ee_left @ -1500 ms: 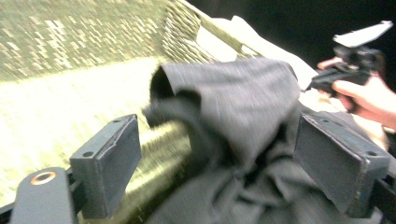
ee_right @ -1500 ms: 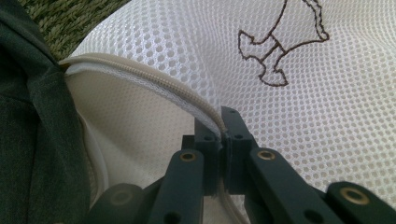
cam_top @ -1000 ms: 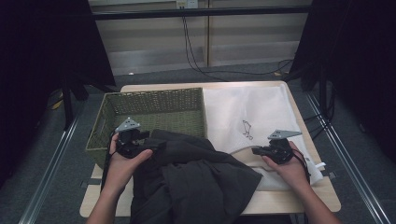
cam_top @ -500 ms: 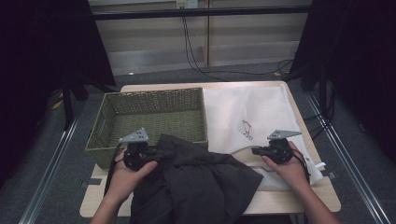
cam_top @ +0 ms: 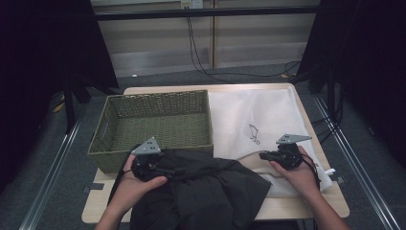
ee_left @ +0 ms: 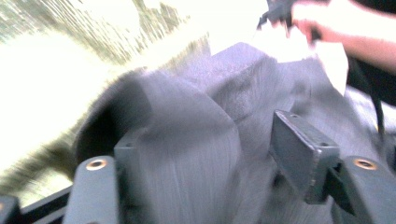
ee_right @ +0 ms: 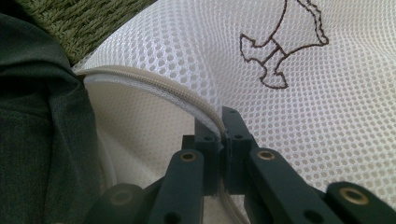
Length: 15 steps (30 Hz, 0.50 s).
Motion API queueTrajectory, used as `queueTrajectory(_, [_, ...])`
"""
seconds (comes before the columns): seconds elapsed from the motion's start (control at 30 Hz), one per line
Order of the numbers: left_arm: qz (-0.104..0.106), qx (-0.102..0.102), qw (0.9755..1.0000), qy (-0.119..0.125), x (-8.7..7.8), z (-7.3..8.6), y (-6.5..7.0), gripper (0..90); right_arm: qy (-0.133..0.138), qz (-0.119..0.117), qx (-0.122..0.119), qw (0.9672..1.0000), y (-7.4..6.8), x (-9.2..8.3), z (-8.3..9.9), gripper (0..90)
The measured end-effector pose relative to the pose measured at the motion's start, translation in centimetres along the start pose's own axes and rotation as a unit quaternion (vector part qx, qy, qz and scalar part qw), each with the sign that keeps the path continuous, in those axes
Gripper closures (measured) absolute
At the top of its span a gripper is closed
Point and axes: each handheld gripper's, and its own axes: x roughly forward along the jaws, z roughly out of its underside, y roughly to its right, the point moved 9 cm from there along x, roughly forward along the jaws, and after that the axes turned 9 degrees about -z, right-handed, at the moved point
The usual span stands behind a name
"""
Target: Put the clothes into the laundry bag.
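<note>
The dark garment (cam_top: 201, 196) lies crumpled at the near edge of the table (cam_top: 297, 211), a heap of dull charcoal cloth in soft folds, its far edge touching the front wall of the green woven basket (cam_top: 158, 122) and its right side lapping into the open mouth of the white mesh bag (cam_top: 258, 115).

At the left of the high view, the left gripper (cam_top: 160, 168) sits on the garment's upper left corner, held in the person's left hand (cam_top: 136, 179). The left gripper view, blurred, gives what the high view cannot: the jaws stand well apart with a thick fold of the grey cloth (ee_left: 196, 140) bulging between them; whether the pads press on it I cannot tell.

To the right, the bag spreads flat across the table's right half, a small brown outline figure (cam_top: 254, 134) stitched on it. The right gripper (cam_top: 263, 156), in the right hand (cam_top: 299, 172), is at the bag's near edge. The right gripper view shows its jaws (ee_right: 223, 140) closed tight on the bag's cream zipper rim (ee_right: 154, 86), lifting it into an arch, with the garment's dark cloth (ee_right: 42, 140) just beside the opening and a corner of basket weave (ee_right: 84, 18) behind.
</note>
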Motion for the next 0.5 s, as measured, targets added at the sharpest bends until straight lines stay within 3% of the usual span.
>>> queueTrajectory(0.03, [0.000, 0.000, 1.0000, 0.000, 0.0, 0.0, 0.0, 31.2, -0.001, -0.001, 0.001, 1.0000, 0.0, 0.0, 0.0, 87.6])
queueTrajectory(0.1, [0.004, 0.018, 0.9995, 0.025, 0.1, -2.1, 1.4, 27.7, -0.005, -0.007, 0.005, 0.9999, -0.1, 0.1, 0.0, 87.8])
queueTrajectory(0.17, [0.008, 0.033, 0.9990, 0.028, 0.9, -3.1, 2.8, 25.5, -0.006, -0.010, 0.007, 0.9999, -0.2, 0.1, -0.1, 87.9])
queueTrajectory(0.2, [0.008, 0.033, 0.9990, 0.028, 0.9, -3.1, 2.8, 23.8, -0.006, -0.010, 0.007, 0.9999, -0.2, 0.1, -0.1, 87.9])
queueTrajectory(0.23, [0.001, 0.054, 0.9982, 0.027, 2.0, -3.9, 4.0, 22.6, -0.007, -0.013, 0.008, 0.9999, -0.4, 0.0, -0.2, 87.9])
queueTrajectory(0.37, [-0.014, 0.062, 0.9976, 0.026, 3.4, -5.0, 5.0, 17.1, -0.007, -0.013, 0.008, 0.9999, -0.5, -0.1, -0.2, 87.9])
queueTrajectory(0.5, [0.002, 0.054, 0.9975, 0.046, 3.8, -6.4, 6.1, 15.9, -0.005, -0.015, 0.009, 0.9998, -0.5, -0.3, -0.1, 87.8])
